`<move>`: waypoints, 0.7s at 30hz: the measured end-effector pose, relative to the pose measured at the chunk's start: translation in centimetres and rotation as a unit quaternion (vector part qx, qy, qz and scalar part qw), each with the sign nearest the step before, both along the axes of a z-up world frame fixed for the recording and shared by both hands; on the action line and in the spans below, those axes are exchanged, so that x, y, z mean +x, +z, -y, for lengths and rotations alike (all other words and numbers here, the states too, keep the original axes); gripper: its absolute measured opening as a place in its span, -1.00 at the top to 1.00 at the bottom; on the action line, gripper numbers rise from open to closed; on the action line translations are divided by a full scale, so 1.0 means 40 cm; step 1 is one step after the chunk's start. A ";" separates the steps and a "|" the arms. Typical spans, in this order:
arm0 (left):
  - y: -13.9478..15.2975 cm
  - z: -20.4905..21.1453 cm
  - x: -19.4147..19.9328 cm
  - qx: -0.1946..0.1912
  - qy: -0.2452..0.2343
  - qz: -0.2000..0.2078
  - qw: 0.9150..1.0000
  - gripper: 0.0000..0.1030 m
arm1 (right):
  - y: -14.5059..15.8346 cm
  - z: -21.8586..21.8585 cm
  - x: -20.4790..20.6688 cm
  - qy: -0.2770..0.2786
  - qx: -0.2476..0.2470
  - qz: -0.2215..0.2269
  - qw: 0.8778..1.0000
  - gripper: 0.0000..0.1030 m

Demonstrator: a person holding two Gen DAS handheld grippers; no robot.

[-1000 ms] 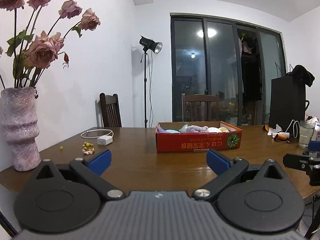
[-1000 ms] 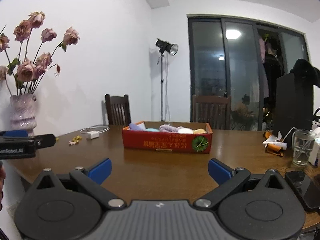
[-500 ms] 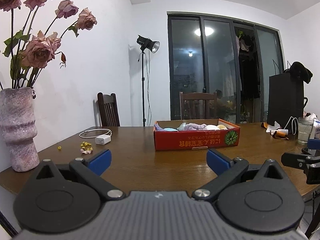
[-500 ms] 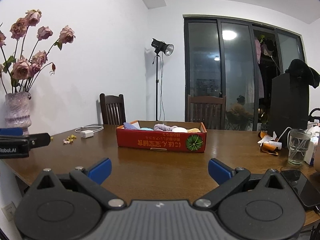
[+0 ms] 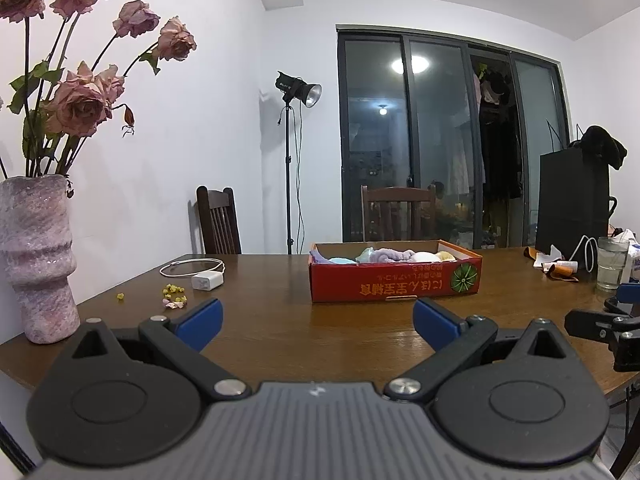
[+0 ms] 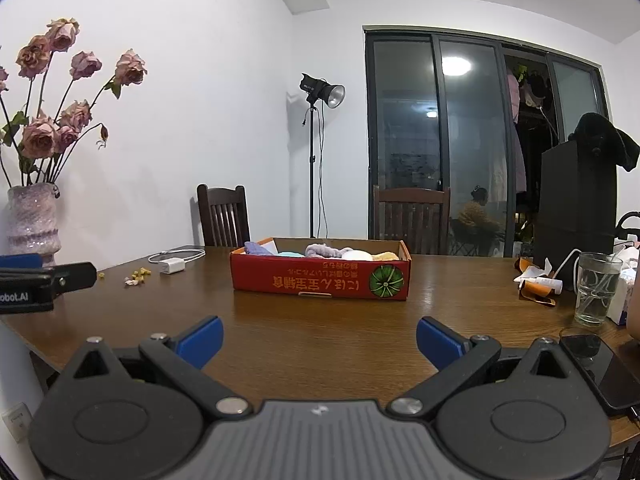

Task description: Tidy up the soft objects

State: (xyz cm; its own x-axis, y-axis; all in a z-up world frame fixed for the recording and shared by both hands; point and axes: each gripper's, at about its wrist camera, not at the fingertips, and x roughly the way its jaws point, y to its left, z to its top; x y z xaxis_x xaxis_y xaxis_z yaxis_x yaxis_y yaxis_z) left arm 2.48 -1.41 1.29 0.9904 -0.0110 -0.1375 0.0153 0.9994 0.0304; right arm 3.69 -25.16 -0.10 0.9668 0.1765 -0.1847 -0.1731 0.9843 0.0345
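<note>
Dark wooden dining table (image 5: 280,320) | red cardboard tray (image 5: 394,282) of pastel soft cloth bundles (image 5: 390,256) seen at 12 o'clock | left gripper (image 5: 316,314) and right gripper (image 6: 319,338) held apart, empty | level, slow approach over the near rim advised.

Vase (image 5: 38,256), charger (image 5: 207,281), glass (image 5: 612,263) on table (image 5: 280,320)

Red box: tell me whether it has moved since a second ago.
No. The red box keeps the same gap to the white charger; only the view shifted slightly.
</note>
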 end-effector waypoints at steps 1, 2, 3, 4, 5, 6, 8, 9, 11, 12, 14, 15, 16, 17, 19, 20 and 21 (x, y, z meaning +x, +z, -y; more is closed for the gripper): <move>0.000 0.000 0.000 0.000 0.000 0.000 1.000 -1.00 | 0.000 0.000 0.000 -0.001 0.000 0.000 1.000 -1.00; 0.000 0.000 0.000 0.001 0.001 0.000 1.000 -1.00 | -0.001 0.002 -0.002 -0.001 0.000 0.001 1.000 -1.00; 0.000 -0.001 -0.001 0.000 0.002 0.001 1.000 -1.00 | -0.002 0.002 -0.002 -0.002 -0.001 0.001 1.000 -1.00; 0.000 0.000 -0.002 0.000 0.002 0.001 1.000 -1.00 | -0.003 0.002 -0.002 -0.003 -0.002 0.001 1.000 -1.00; 0.001 0.000 -0.002 0.000 0.002 0.001 1.000 -1.00 | -0.004 0.001 -0.003 -0.004 -0.003 0.002 1.000 -1.00; 0.001 0.000 -0.002 0.000 0.003 0.002 1.000 -1.00 | -0.005 0.002 -0.002 -0.004 -0.003 0.001 1.000 -1.00; 0.001 0.000 -0.003 -0.001 0.004 0.003 1.000 -1.00 | -0.006 0.001 -0.004 -0.003 -0.001 0.002 1.000 -1.00; 0.000 0.001 -0.004 -0.002 0.004 0.003 1.000 -1.00 | -0.007 0.002 -0.005 -0.003 0.000 0.003 1.000 -1.00; 0.000 0.001 -0.004 -0.002 0.005 0.003 1.000 -1.00 | -0.007 0.003 -0.006 -0.003 0.000 0.004 1.000 -1.00; 0.001 0.001 -0.004 -0.002 0.005 0.004 1.000 -1.00 | -0.007 0.004 -0.006 -0.003 0.001 0.004 1.000 -1.00; 0.000 0.001 -0.004 -0.001 0.004 0.003 1.000 -1.00 | -0.011 0.005 -0.006 -0.003 0.001 0.003 1.000 -1.00; 0.001 0.001 -0.004 -0.001 0.005 0.004 1.000 -1.00 | -0.010 0.006 -0.006 -0.003 0.001 0.002 1.000 -1.00; 0.001 0.001 -0.004 -0.001 0.004 0.004 1.000 -1.00 | -0.011 0.007 -0.006 -0.003 0.001 0.002 1.000 -1.00; 0.001 0.001 -0.004 -0.002 0.004 0.003 1.000 -1.00 | -0.012 0.007 -0.006 -0.002 0.001 0.001 1.000 -1.00; 0.001 0.001 -0.005 -0.002 0.005 0.004 1.000 -1.00 | -0.013 0.007 -0.006 -0.002 0.001 0.000 1.000 -1.00; 0.001 0.001 -0.005 -0.003 0.006 0.004 1.000 -1.00 | -0.013 0.007 -0.006 -0.002 0.001 0.001 1.000 -1.00; 0.002 0.001 -0.005 -0.003 0.006 0.004 1.000 -1.00 | -0.011 0.006 -0.006 -0.003 0.001 0.001 1.000 -1.00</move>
State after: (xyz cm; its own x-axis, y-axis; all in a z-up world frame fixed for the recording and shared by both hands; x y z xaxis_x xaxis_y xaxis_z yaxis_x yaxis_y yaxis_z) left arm 2.27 -1.45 1.35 0.9916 -0.0005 -0.1290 0.0037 0.9997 0.0244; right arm 3.46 -25.39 -0.56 0.9680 0.1721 -0.1827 -0.1682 0.9851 0.0363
